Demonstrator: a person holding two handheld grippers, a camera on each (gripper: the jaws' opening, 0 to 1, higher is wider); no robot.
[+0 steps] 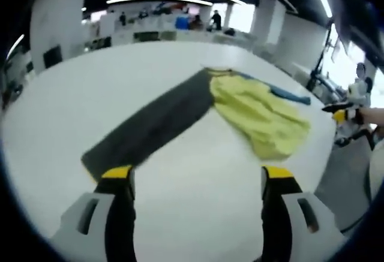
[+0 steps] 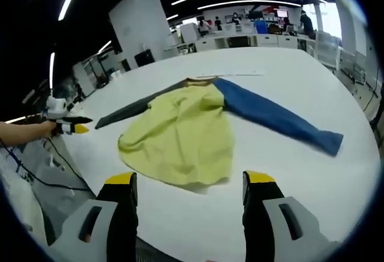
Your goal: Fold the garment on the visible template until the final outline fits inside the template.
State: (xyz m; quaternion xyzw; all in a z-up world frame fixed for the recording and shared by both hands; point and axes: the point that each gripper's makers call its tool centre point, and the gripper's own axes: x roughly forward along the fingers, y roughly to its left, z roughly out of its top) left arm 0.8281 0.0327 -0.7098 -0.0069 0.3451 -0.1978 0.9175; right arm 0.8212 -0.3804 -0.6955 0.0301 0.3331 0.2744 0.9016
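A garment (image 2: pixel 180 133) with a yellow body, one dark grey sleeve (image 1: pixel 150 127) and one blue sleeve (image 2: pixel 276 118) lies spread flat on the white bench (image 2: pixel 300 172). The right tongs (image 2: pixel 189 181) hang just short of its yellow hem, jaws wide and empty. The left tongs (image 1: pixel 198 175) hover wide apart too, holding nothing, near the grey sleeve's cuff.
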